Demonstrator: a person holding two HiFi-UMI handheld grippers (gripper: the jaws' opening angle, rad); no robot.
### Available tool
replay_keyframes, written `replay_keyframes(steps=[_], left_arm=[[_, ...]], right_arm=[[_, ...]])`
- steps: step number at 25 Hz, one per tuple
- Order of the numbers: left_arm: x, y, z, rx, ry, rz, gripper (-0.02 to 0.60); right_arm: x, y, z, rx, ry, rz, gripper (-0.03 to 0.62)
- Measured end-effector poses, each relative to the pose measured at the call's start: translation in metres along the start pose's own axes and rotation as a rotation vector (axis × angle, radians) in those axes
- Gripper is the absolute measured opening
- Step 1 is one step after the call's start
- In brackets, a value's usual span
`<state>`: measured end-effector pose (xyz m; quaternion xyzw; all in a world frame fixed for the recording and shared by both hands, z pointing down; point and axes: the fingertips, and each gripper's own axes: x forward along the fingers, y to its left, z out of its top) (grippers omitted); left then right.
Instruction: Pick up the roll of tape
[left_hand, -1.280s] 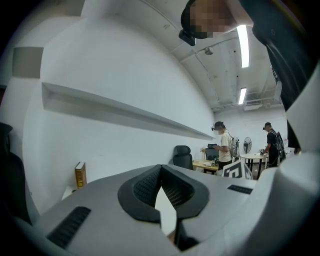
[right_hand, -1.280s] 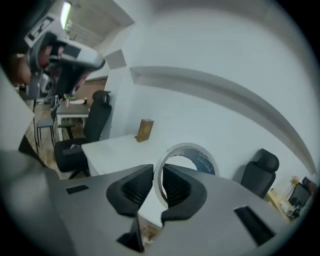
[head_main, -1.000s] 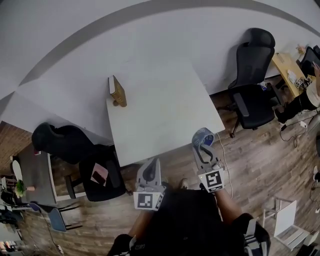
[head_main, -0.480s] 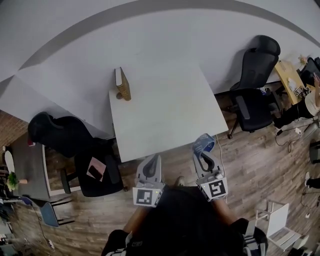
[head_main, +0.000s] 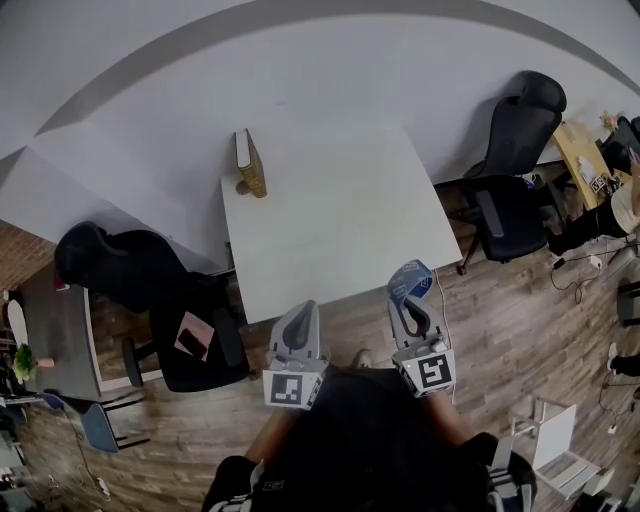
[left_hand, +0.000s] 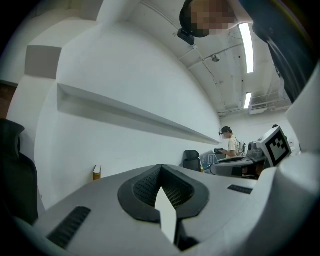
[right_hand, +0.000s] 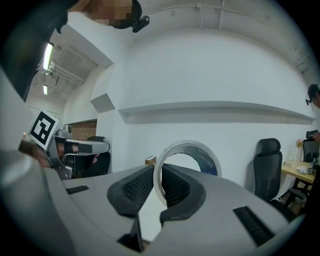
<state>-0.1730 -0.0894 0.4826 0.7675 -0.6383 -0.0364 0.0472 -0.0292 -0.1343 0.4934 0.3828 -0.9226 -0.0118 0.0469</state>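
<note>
The roll of tape (head_main: 410, 277), a white ring with a blue printed side, hangs in the air just off the near edge of the white table (head_main: 330, 220). My right gripper (head_main: 408, 288) grips it. In the right gripper view the ring's wall (right_hand: 206, 159) stands upright between the two black pads, and the jaws of the right gripper (right_hand: 158, 172) are closing on it. My left gripper (head_main: 303, 312) hovers at the same table edge, to the left. Its tips (left_hand: 160, 169) meet with nothing between them.
A small brown and white box (head_main: 250, 165) stands at the table's far left corner, against the white wall. Black office chairs stand on the right (head_main: 515, 190) and on the left (head_main: 130, 270). A pink item (head_main: 192, 340) lies on a black seat. The floor is wood.
Both grippers have shifted a little along the table's near edge. The tape roll stays between the right gripper's jaws. The left gripper stays shut.
</note>
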Motion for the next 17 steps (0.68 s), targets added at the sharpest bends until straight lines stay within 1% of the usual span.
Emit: replay_keyframes(steps=[1,6,9,14,17], left_arm=[[0.001,0.002,0.001,0.000,-0.001,0.006,0.021],[0.002,0.006,0.005,-0.007,-0.021,0.027,0.021],[0.004,0.005,0.003,-0.010,-0.014,0.027,0.021],[0.006,0.004,-0.001,0.024,-0.002,0.022,0.021],[0.008,0.003,0.003,0.006,-0.010,0.028,0.021]], right_arm=[[0.001,-0.001,0.000,0.001,0.015,-0.006,0.064],[0.002,-0.002,-0.003,0.011,0.012,0.006,0.064],[0.004,-0.005,-0.003,0.016,0.014,0.006,0.064],[0.004,-0.011,-0.011,-0.006,0.039,0.014,0.064],[0.006,-0.012,-0.008,-0.006,0.054,0.014,0.064]])
